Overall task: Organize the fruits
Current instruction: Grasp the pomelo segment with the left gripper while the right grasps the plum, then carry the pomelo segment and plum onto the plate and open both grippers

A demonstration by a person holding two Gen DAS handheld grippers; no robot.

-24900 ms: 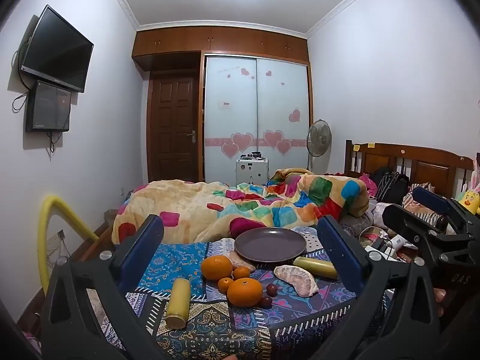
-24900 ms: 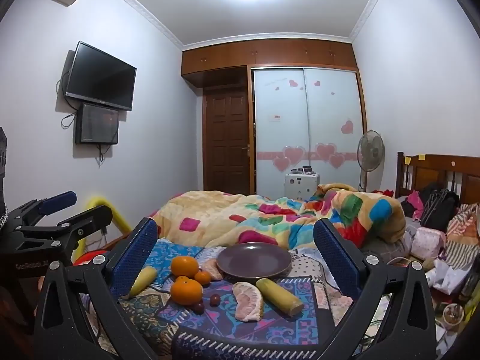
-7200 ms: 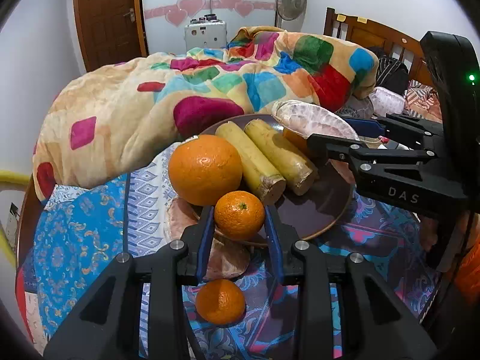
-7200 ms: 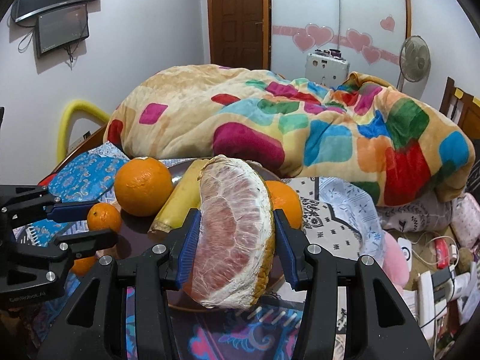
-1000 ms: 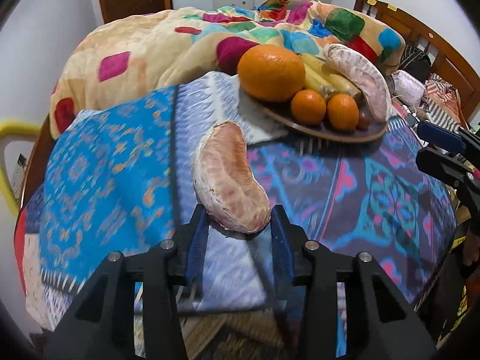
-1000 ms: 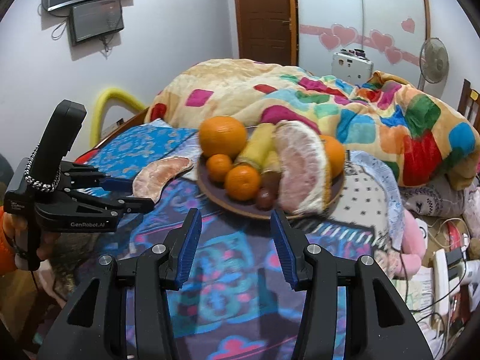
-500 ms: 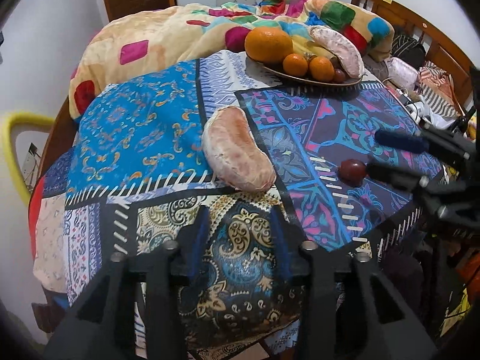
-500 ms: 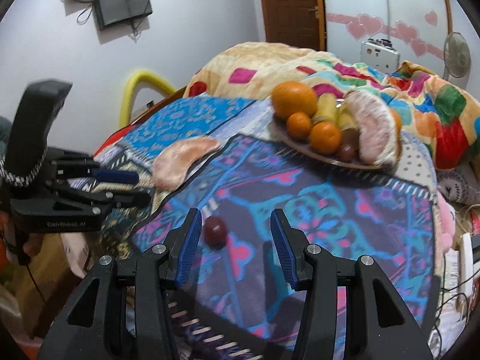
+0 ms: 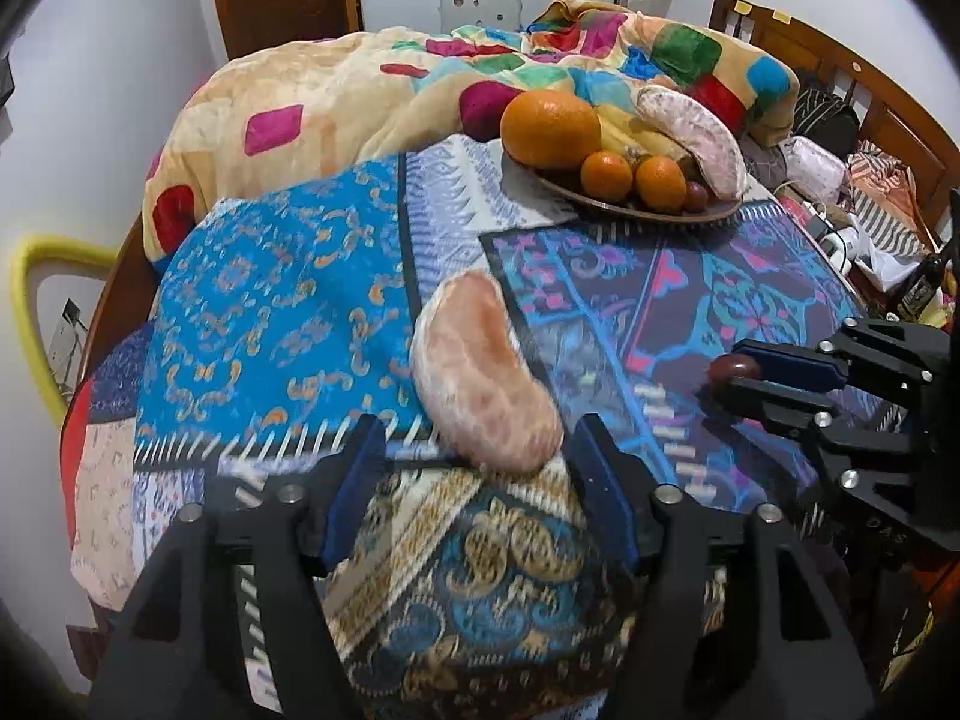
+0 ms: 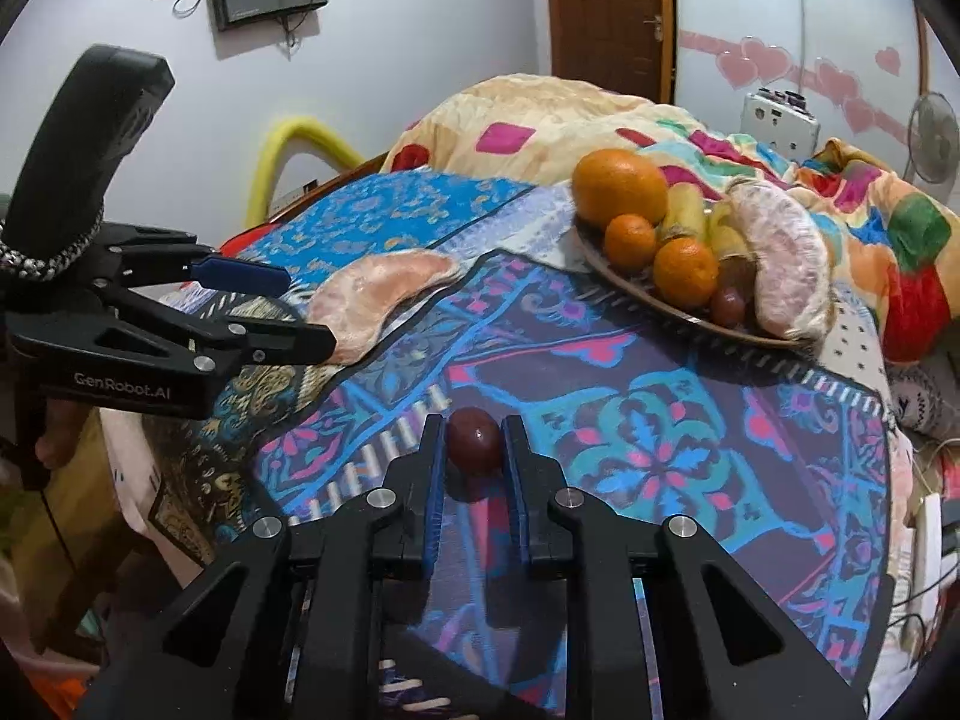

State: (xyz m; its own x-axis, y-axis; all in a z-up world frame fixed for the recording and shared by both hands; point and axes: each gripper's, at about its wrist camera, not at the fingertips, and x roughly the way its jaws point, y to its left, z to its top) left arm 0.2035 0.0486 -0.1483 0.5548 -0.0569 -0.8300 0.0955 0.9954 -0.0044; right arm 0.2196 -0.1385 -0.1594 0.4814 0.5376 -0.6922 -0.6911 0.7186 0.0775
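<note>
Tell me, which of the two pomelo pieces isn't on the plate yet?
The pomelo piece lying alone on the cloth; the other pomelo piece rests on the plate.

Two pomelo segments (image 10: 384, 291), three oranges (image 10: 619, 185), two plums (image 10: 474, 441).

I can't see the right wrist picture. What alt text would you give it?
The right gripper is closed around a small dark red fruit on a patterned cloth. Beyond it, a plate holds oranges, bananas and a pomelo piece. At left, the open left gripper sits near a second pomelo piece.
</note>
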